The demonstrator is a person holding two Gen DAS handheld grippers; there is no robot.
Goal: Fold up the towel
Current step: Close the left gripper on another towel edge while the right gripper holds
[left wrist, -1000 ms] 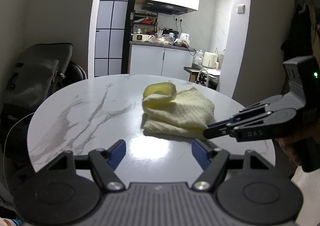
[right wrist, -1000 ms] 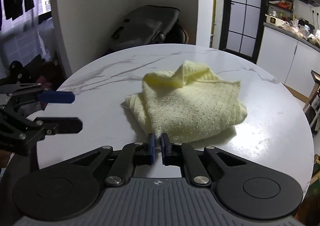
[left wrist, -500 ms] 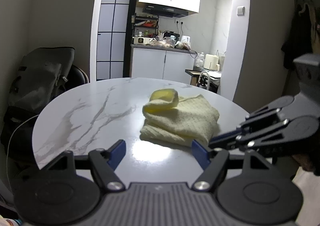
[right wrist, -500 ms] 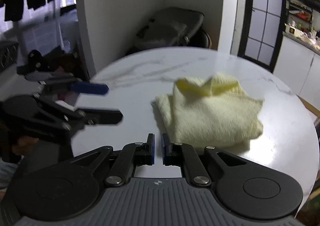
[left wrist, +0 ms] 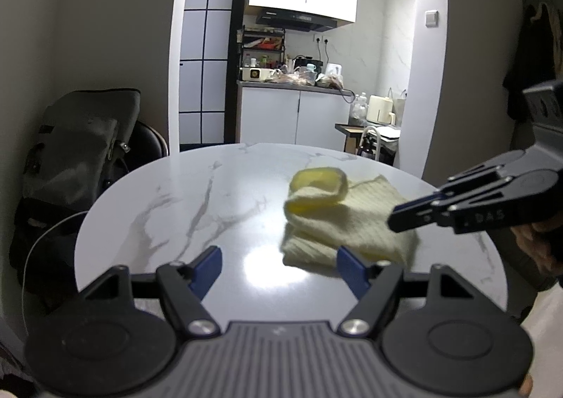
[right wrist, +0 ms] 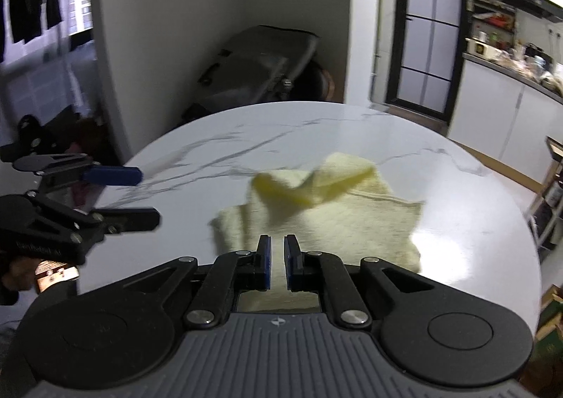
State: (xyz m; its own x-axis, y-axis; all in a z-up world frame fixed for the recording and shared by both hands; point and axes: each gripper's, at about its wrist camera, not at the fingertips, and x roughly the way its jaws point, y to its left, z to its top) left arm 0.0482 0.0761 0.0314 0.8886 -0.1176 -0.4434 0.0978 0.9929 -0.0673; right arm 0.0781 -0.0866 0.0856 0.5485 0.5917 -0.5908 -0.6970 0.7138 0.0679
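Surroundings: a grey bag (left wrist: 77,151) slumps on a dark chair (left wrist: 149,144) beyond the table's far-left edge; same bag in the right wrist view (right wrist: 260,60). A thin white cable (left wrist: 45,239) loops down below it. Through the archway, a kitchen counter (left wrist: 292,86) crowded with small items, white cupboards above, a range hood (left wrist: 295,19). Dark clothes hang at far right of the left wrist view. Nothing lies between either gripper and the cloth.

Surface: round white table (left wrist: 211,194) with grey marble veining, glossy, ceiling light reflected near its front edge. Room dim apart from the kitchen.

Task object: pale yellow towel (left wrist: 337,218) lies bunched in a loose fold on the table's right half, one corner curled up into a roll on top. Its edges are motion-blurred in the right wrist view (right wrist: 352,215), so the number of layers cannot be read.

Left gripper (left wrist: 278,262): jaws wide apart and closing, nothing between them; towel just ahead, nearer its right finger, not touched.

Right gripper (right wrist: 277,257): jaws nearly together, a narrow gap, holding nothing. It hangs over the towel's near edge, apparently clear of the cloth.
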